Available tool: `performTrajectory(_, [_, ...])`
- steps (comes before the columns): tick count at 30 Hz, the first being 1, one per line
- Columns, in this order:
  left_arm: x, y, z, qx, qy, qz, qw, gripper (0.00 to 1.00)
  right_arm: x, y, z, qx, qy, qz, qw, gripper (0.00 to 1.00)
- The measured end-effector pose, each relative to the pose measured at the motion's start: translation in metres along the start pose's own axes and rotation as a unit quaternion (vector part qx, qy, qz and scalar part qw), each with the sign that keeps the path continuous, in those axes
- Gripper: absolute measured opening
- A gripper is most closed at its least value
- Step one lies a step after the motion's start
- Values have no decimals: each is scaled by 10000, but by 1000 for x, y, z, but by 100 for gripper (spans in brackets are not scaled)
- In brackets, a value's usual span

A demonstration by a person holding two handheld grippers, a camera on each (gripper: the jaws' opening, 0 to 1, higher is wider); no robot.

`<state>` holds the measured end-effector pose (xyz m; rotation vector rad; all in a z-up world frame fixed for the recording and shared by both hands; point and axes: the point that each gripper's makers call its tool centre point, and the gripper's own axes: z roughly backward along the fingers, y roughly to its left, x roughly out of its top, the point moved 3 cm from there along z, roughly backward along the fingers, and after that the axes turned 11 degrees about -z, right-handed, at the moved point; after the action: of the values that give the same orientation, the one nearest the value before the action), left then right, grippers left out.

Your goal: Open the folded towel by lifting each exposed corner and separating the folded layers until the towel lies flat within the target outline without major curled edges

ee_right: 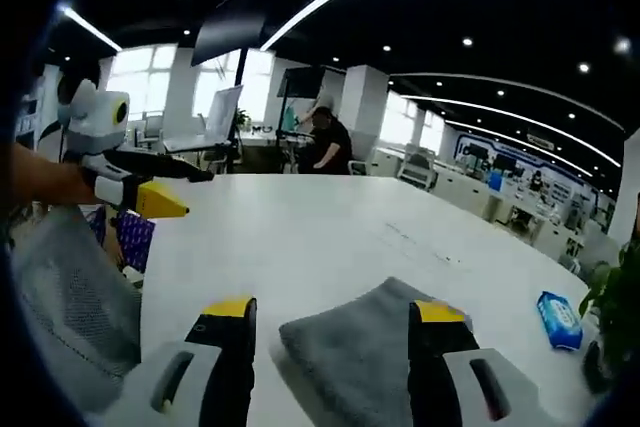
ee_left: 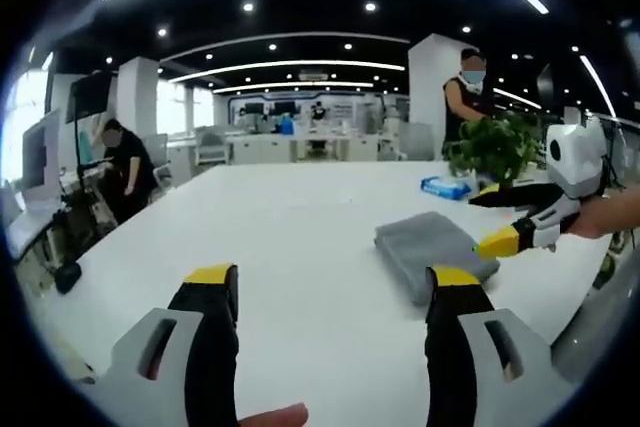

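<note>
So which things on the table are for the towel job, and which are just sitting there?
For the job:
- grey towel, still folded on the white table
- left gripper, open
- right gripper, open, right at the towel

Just lying about:
- blue packet
- potted plant
- mesh chair beside the table

One folded grey towel (ee_left: 432, 247), one blue packet (ee_left: 446, 186), one plant (ee_left: 495, 145), two people.

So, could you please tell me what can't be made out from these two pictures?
- Towel: its near edge is cut off by the bottom of the right gripper view and partly hidden by the right gripper.
- Blue pack: label too small and blurred in both views.
- Target outline: none can be made out on the white table.
</note>
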<state>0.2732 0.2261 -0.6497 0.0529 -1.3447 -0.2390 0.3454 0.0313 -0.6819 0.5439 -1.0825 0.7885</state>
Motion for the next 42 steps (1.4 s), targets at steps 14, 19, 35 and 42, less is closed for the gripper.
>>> performTrajectory(14, [-8,-5,-4,-96,263,-403,9988,72,-41,2,-45,142,435,-11,9990,59])
performTrajectory(19, [-12,-4,-5,-63,379,-357,9986,71,-51,6,-59,151,545,80,9984,57])
performTrajectory(35, [-17,-3,-6,-99,534,-379,9978,69,-60,2,-68,-116,711,150,9973,39])
performTrajectory(42, [-17,-4,-6,-107,576,-529,9969,68,-50,3,-63,-13,660,-156,9977,10])
